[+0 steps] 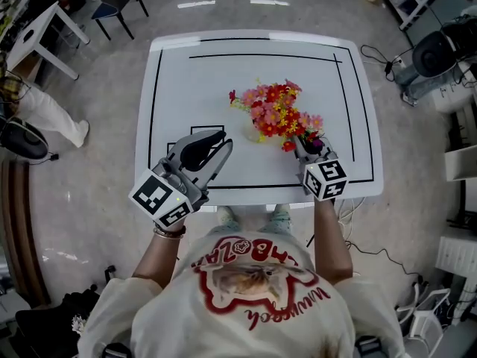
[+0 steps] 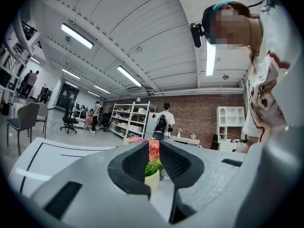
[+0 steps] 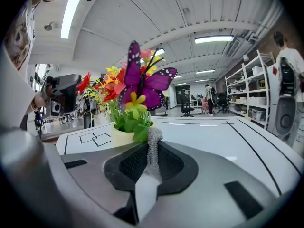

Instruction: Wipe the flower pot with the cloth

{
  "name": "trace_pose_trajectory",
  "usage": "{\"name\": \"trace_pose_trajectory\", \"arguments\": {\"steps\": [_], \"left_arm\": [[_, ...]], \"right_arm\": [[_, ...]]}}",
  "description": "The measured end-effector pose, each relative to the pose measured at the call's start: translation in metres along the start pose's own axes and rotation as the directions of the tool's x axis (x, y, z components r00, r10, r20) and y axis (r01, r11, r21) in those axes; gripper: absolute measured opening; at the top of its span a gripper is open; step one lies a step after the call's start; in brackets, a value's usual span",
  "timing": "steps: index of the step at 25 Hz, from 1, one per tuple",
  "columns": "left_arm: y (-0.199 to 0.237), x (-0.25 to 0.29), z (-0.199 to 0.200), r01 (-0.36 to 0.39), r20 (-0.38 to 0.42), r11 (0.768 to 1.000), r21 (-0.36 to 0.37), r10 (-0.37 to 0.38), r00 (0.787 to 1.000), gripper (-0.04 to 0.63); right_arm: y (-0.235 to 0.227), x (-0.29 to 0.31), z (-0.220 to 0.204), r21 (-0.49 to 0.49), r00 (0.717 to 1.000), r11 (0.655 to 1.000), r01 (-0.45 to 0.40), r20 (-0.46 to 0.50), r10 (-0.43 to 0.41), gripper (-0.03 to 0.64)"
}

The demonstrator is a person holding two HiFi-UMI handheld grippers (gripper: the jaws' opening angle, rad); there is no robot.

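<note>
— What did we have in front of us?

— We had the big white table [image 1: 171,88]. The flower pot [image 3: 122,137] stood on it, over on our right side. It was full of red and pink flowers [image 1: 276,114].

— And our tongs?

— Our left tongs [image 1: 223,142] hung over the near left part of the table, well apart from the pot. Their jaws stood a little apart, with nothing in the gap. Our right tongs [image 1: 307,149] were just beside the pot, pinching the grey cloth [image 3: 153,148] tight.

— What could have gone wrong?

— We thought the pot looked light and top-heavy, and nothing held it steady. If we pushed hard with the cloth, it might slide or tip over. Only a thin strip of cloth stuck out, too, so the hard jaws might bump the pot instead.

— Did every view tell us the same?

— No. In the head view the flowers hid the pot, and we could not see the cloth. The right gripper view showed both, and a purple butterfly [image 3: 142,82] up close. The left gripper view showed the pot through the gap in its jaws.
</note>
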State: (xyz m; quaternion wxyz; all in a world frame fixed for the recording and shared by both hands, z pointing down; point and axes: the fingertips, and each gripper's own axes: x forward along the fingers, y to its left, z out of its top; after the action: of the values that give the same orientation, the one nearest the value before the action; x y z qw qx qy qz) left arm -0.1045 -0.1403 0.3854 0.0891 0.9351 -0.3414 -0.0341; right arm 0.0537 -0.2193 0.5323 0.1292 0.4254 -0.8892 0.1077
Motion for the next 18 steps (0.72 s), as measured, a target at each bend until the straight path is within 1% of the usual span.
{"name": "trace_pose_trajectory", "arguments": {"steps": [11,18], "left_arm": [[0.004,-0.012,-0.006,0.049,-0.011,0.999,-0.019,-0.050,0.999,0.074],[0.011,-0.019,-0.007,0.067,-0.010,0.997,-0.025,-0.067,0.998,0.074]], "right_arm": [[0.008,-0.006,-0.003,0.035,0.996,0.995,0.093,0.004,-0.093,0.040],[0.012,-0.007,-0.004,0.052,0.991,0.989,0.136,0.007,-0.137,0.040]]}}
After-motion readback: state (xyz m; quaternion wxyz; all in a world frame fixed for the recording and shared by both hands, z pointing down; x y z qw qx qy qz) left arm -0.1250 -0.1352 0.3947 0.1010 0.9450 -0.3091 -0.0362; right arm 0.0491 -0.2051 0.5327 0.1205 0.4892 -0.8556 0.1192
